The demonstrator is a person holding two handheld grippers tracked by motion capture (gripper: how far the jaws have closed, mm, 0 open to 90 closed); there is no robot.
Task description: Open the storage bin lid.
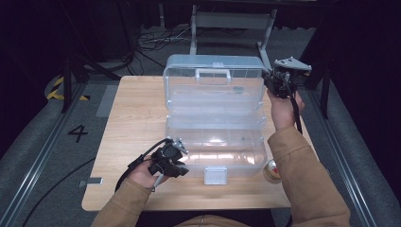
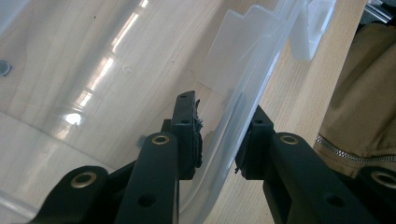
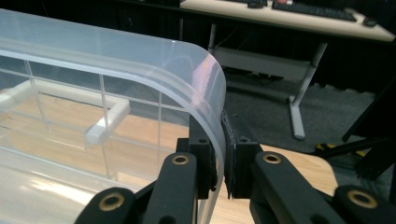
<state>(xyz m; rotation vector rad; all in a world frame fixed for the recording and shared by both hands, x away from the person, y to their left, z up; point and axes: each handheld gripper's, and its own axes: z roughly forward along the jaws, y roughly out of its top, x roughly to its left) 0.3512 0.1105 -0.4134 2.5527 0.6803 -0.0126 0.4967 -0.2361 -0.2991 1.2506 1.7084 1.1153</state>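
High view: a clear plastic box stands open in the middle of the wooden tabletop, its lid raised upright at the far side with a white handle near the top edge. A white latch hangs on the box's front wall. The left gripper sits at the box's near left corner; the right gripper is up at the lid's right edge. A small round thing, too blurred to name, lies by the box's near right corner beside the tan sleeve. On the grey floor to the left a black "4" is painted.

Left gripper view: the 2 jaws straddle the box's clear front wall, 1 inside, 1 outside; a gap shows between the inner pad and the wall, so the jaws stand loosely around it, not clamped. The white latch shows farther along that wall.

Right gripper view: the jaws are pinched narrow on the lid's rounded corner rim, pads pressed on both faces. Behind, a desk with a keyboard stands; no lettering is readable.
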